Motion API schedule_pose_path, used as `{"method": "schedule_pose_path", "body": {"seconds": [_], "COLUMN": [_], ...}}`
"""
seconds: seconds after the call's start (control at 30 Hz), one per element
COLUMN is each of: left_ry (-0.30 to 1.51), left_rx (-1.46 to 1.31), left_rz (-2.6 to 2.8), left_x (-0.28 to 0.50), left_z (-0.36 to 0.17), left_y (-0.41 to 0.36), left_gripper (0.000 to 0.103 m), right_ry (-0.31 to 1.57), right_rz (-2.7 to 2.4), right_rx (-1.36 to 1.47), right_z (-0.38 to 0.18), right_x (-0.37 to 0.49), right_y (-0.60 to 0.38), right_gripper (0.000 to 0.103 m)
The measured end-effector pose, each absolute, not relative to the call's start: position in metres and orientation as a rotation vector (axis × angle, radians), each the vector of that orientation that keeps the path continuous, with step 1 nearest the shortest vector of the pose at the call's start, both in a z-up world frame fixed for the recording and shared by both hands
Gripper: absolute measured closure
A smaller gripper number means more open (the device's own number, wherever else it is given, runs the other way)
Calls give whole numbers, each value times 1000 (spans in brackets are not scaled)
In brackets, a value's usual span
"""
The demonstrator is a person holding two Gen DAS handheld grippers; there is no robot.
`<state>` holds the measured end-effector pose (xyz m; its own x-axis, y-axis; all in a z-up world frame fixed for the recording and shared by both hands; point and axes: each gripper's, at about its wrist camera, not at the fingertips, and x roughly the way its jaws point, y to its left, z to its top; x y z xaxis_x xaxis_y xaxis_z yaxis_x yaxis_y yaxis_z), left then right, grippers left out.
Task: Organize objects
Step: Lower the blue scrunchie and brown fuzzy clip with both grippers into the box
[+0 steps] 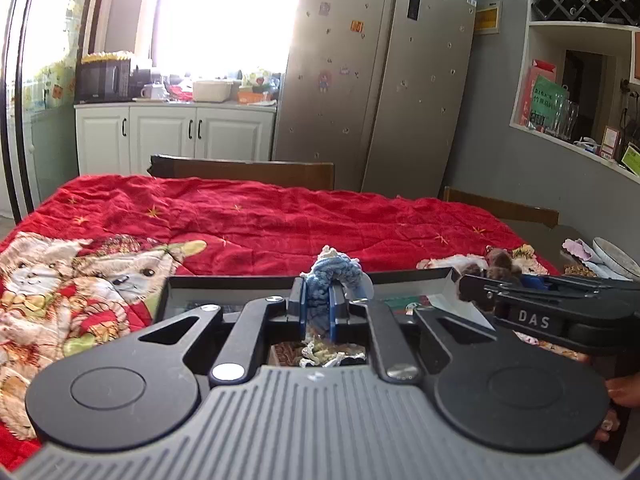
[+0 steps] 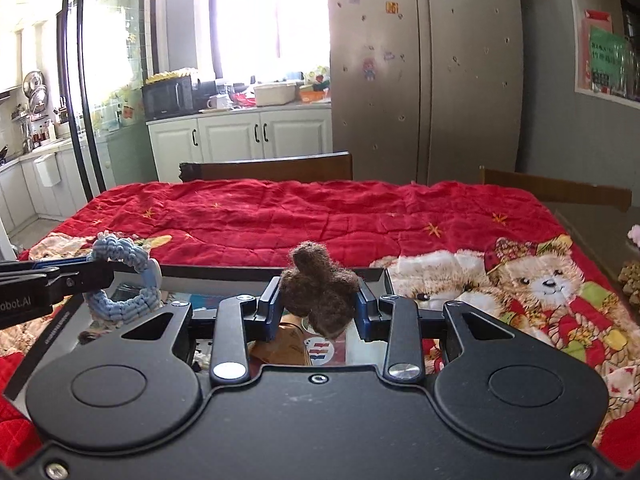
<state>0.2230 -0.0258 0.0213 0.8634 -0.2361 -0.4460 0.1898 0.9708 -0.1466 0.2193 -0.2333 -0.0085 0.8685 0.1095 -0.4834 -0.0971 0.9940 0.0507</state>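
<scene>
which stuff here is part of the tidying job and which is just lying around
Part of the job:
- blue knitted toy in the left gripper
- brown felt toy in the right gripper
- black tray below them

Just lying about:
- red blanket
- fridge
- microwave
- chair

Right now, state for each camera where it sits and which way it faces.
Left wrist: on the left gripper, facing across the red quilt toward the fridge; its jaws pinch a blue crocheted ring; a hand shows at the right.
Right wrist: on the right gripper, facing the same way; its jaws grip a brown felt toy.
Shared: quilt, fridge, black tray, each other's gripper.
</scene>
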Motion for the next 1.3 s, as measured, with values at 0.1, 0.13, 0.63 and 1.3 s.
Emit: {"method": "schedule_pose_path", "body": {"seconds": [0.1, 0.13, 0.63, 1.3], "left_ry": [484, 486, 541, 597], "left_rx": [-92, -93, -105, -86], "left_rz": [-221, -218, -218, -196], "left_x": [229, 231, 247, 253], "left_z": [15, 13, -10, -20], "left_y": [-28, -27, -27, -29], "left_gripper": [90, 90, 90, 89], "right_ry": [524, 528, 574, 634], "right_rz": [97, 92, 83, 84], "right_rx": [21, 21, 25, 9], "right_z": [-20, -23, -48, -53], "right_x": [227, 229, 243, 252], "right_y": [-234, -234, -235, -234], "right_gripper": [69, 69, 69, 69]}}
